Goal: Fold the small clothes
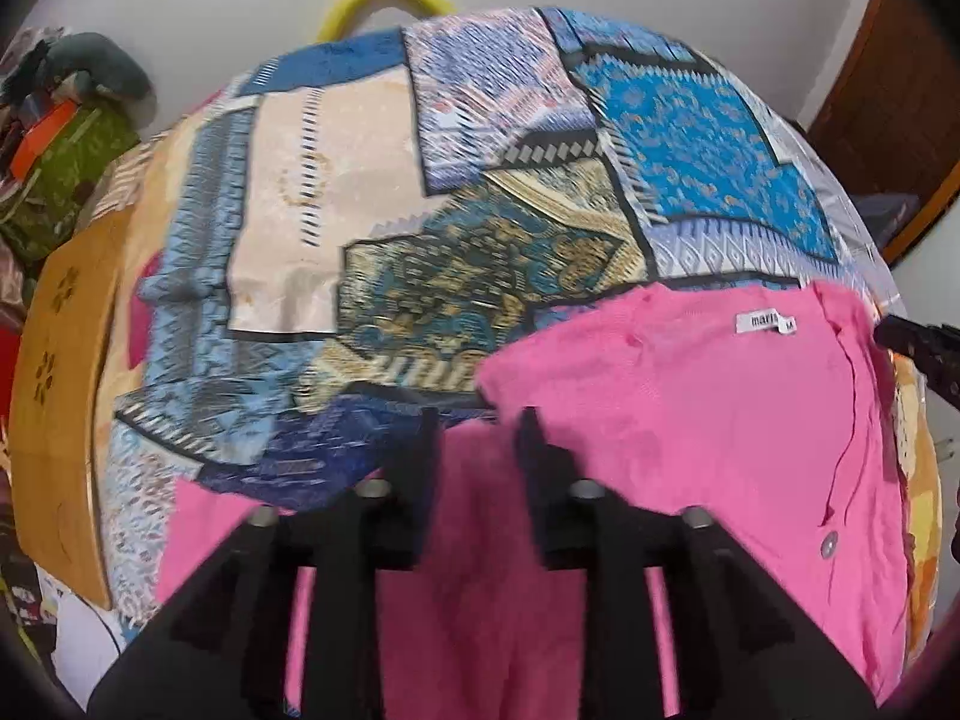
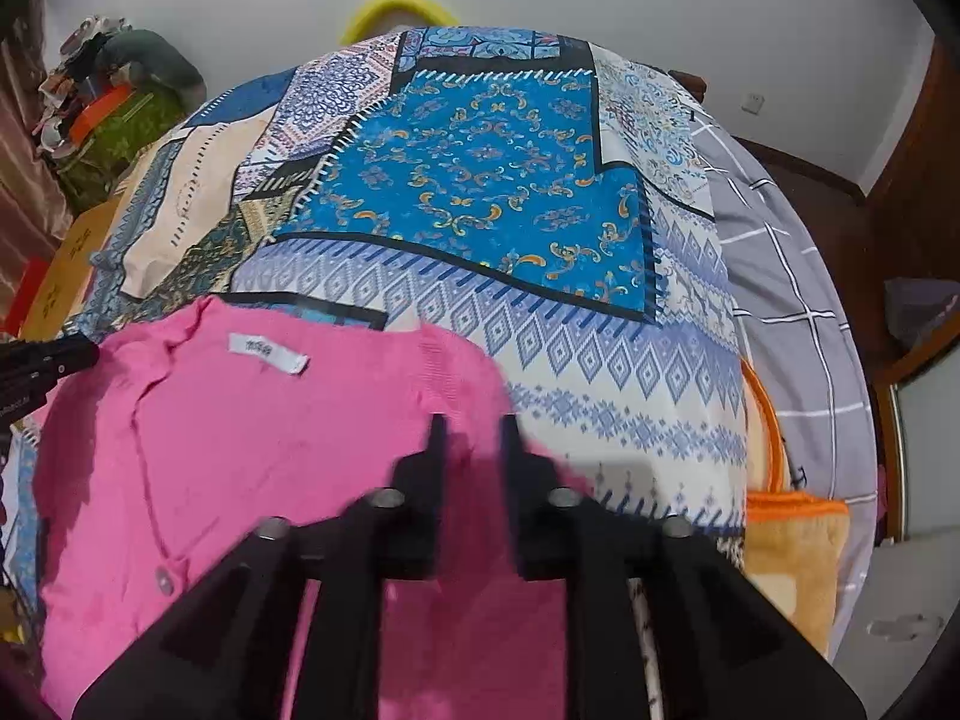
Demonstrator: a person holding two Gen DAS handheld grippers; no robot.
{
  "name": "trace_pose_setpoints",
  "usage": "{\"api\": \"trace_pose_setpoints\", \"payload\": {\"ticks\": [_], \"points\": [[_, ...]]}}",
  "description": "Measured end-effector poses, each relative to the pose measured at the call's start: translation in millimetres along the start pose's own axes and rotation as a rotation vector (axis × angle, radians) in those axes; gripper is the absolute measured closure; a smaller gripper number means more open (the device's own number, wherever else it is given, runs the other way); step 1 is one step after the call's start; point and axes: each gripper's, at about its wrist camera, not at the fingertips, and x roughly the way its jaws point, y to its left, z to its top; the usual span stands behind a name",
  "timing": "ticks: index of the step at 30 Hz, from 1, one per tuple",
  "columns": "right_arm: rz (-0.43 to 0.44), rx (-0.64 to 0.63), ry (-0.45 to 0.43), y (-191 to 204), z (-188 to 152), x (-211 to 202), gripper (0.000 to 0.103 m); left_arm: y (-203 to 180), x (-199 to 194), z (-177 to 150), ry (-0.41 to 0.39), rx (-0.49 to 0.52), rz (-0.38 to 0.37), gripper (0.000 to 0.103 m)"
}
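A small pink knit cardigan [image 1: 690,420] with a white neck label lies on a patchwork-print bedspread [image 1: 480,180]; it also shows in the right wrist view [image 2: 240,450]. My left gripper [image 1: 480,426] is open, its fingers over the garment's left shoulder and sleeve. My right gripper [image 2: 471,432] is open with a narrower gap, its fingers over the garment's right shoulder edge. The right gripper's tip [image 1: 918,342] shows at the right edge of the left wrist view. The left gripper's tip [image 2: 54,360] shows at the left edge of the right wrist view.
A brown cardboard box [image 1: 60,408] stands left of the bed. Cluttered things [image 1: 60,138] pile up at the far left. A yellow hoop [image 1: 384,0] leans on the wall behind. An orange-edged towel [image 2: 792,552] and a grey checked sheet [image 2: 792,276] lie right.
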Motion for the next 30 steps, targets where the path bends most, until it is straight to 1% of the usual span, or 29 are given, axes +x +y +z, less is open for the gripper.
{"api": "trace_pose_setpoints", "payload": {"ticks": [1,3,5,6,8,9,10,12,15,19,21,24,26,29,30], "points": [[0.001,-0.005,-0.013,2,-1,-5,0.070,7,-8,-2,-0.017,-0.009,0.013,0.059],[0.007,-0.022,-0.045,9,-2,-20,0.065,20,-21,-5,-0.042,-0.025,0.032,0.054],[0.021,-0.027,-0.062,15,-1,-32,0.064,38,-37,-9,-0.063,-0.052,0.048,0.054],[0.032,-0.026,-0.072,18,0,-40,0.064,44,-42,-11,-0.069,-0.062,0.055,0.051],[0.049,-0.027,-0.092,27,1,-51,0.063,65,-57,-17,-0.089,-0.096,0.075,0.043],[0.055,-0.031,-0.102,32,2,-58,0.060,74,-62,-20,-0.097,-0.109,0.088,0.032],[0.062,-0.037,-0.112,38,2,-63,0.055,82,-67,-23,-0.107,-0.122,0.107,0.025],[0.069,-0.052,-0.134,50,3,-71,0.048,99,-76,-33,-0.124,-0.142,0.136,0.024],[0.081,-0.075,-0.142,68,2,-75,0.047,121,-77,-47,-0.093,-0.168,0.146,0.024],[0.101,-0.095,-0.131,91,-1,-72,0.047,147,-67,-72,-0.047,-0.212,0.158,0.024],[0.106,-0.118,-0.124,104,-5,-68,0.047,157,-58,-82,-0.013,-0.239,0.134,0.024],[0.108,-0.149,-0.110,117,-10,-59,0.046,169,-44,-99,0.021,-0.292,0.076,0.024],[0.103,-0.165,-0.097,123,-13,-52,0.045,174,-37,-106,0.036,-0.323,0.051,0.024],[0.096,-0.176,-0.082,129,-16,-44,0.044,185,-25,-116,0.050,-0.394,-0.016,0.025],[0.104,-0.177,-0.074,130,-16,-40,0.044,188,-23,-118,0.045,-0.412,-0.037,0.028]]}}
